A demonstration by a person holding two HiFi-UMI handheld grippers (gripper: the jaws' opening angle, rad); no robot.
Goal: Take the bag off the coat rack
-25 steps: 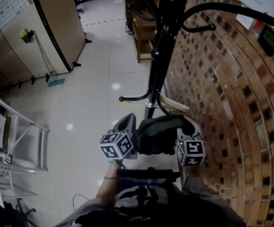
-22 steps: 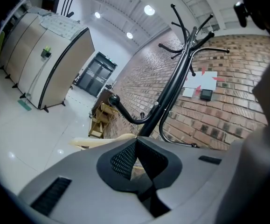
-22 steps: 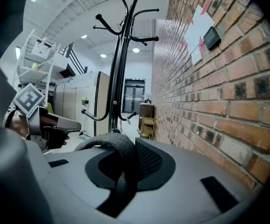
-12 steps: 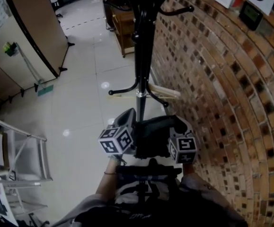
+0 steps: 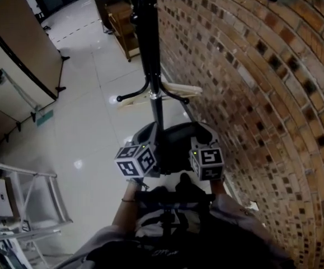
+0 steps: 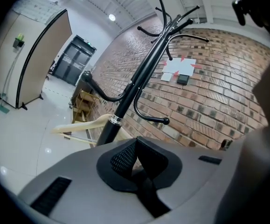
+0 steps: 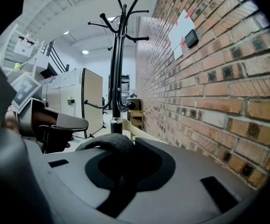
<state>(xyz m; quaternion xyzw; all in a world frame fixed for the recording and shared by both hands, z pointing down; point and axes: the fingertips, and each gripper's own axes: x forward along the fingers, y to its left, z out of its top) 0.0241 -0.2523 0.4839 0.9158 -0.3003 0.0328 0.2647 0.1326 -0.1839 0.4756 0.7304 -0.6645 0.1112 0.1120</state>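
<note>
A dark bag [image 5: 175,145] hangs low between my two grippers, right next to the black coat rack's pole [image 5: 149,55]. My left gripper [image 5: 150,143] is shut on a black mesh part of the bag [image 6: 124,158]. My right gripper [image 5: 202,142] is shut on a grey padded strap [image 7: 107,143] of the bag. Both marker cubes sit close in front of the person's body. The rack [image 7: 117,64] stands upright just ahead, with its top hooks empty in the right gripper view. Whether the bag touches a lower hook [image 5: 129,97] is hidden.
A brick wall [image 5: 251,94] runs close along the right. A wooden hanger [image 5: 178,88] hangs on the rack's lower arms. A wooden shelf [image 5: 122,24] stands behind the rack, a curved partition [image 5: 13,49] to the left, and a metal frame [image 5: 33,206] at the near left.
The head view has tilted down and shifted, so the rack's upper hooks have left the frame. Both grippers and the bag have stayed together and slid slightly left in the picture.
</note>
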